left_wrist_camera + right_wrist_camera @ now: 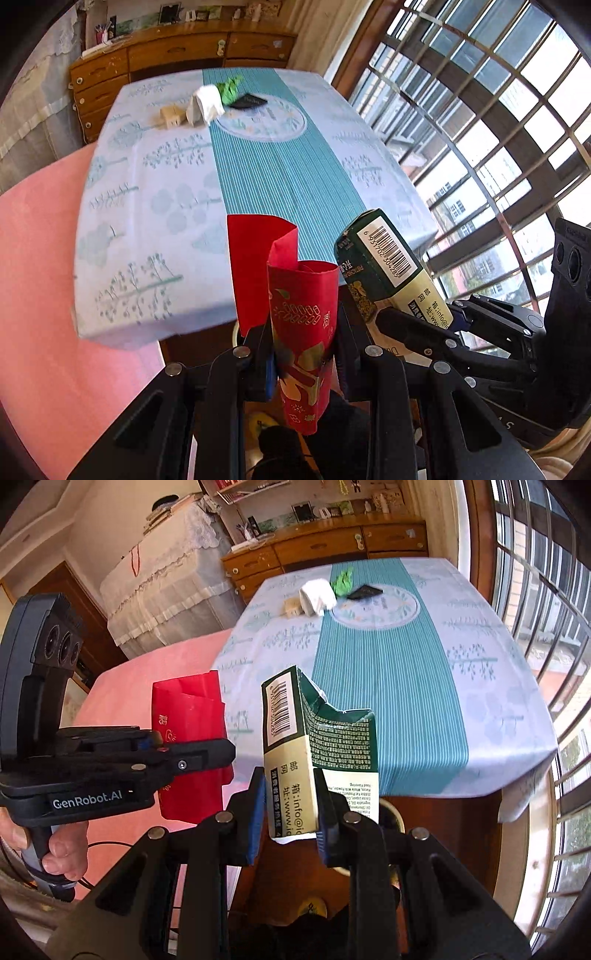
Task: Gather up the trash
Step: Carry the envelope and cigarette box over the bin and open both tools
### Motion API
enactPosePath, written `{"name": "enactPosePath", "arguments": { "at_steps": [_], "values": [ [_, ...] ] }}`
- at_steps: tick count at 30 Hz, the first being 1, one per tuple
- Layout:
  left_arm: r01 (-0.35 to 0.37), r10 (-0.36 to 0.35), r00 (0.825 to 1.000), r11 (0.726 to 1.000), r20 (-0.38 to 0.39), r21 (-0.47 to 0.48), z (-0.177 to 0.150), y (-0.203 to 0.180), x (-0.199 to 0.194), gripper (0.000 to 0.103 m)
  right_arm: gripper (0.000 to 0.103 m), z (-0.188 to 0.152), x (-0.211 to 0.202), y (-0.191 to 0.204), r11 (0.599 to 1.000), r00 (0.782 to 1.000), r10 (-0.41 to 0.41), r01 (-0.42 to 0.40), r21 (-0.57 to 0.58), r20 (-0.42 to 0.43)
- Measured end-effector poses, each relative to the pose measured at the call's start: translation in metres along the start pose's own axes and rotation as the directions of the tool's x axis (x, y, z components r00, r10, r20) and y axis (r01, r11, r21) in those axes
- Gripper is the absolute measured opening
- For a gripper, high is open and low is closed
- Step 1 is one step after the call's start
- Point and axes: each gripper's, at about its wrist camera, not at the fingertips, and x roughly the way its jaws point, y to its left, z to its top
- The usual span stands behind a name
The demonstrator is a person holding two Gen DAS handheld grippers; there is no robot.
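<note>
Left gripper (301,354): fingers closed on a red paper packet (303,332), bottom centre of left wrist view. Right gripper (290,812): fingers clamped on a torn green-and-cream carton (295,746), barcode side up, centre of right wrist view. Both items held off the near edge of the tabletop (498,686). Upper part of frame, on the tabletop: white crumpled paper (317,596), green scrap (343,579), black wrapper (365,592), small beige box (293,607).

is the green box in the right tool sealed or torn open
Torn open. The box in the right tool has a ragged, ripped top edge, with its flap gone; whether anything is inside cannot be told.
</note>
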Motion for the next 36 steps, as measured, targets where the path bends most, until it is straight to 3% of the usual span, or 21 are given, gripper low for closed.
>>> {"name": "enactPosePath", "arguments": {
  "at_steps": [12, 17, 30, 36],
  "values": [
    [-0.036, 0.031, 0.982, 0.999, -0.187, -0.024, -0.048, -0.004, 0.113, 0.025, 0.02, -0.063, 0.076, -0.07, 0.989, 0.983, -0.01, 0.037, 0.141, -0.183],
    [-0.086, 0.082, 0.975, 0.996, -0.206, -0.009, -0.069, 0.006, 0.178, 0.025, 0.02, -0.097, 0.136, -0.109, 0.983, 0.967, -0.007, 0.053, 0.175, -0.256],
    [-0.096, 0.073, 0.959, 0.993, -0.275, -0.073, -0.107, 0.044, 0.354, 0.025, 0.02, -0.171, 0.287, -0.205, 0.952, 0.931, 0.002, 0.11, 0.285, -0.366],
    [-0.128, 0.122, 0.955, 0.992, -0.271, -0.006, -0.117, 0.05, 0.394, 0.038, 0.021, -0.186, 0.324, -0.23, 0.931, 0.922, 0.027, 0.117, 0.346, -0.385]
  ]
}}
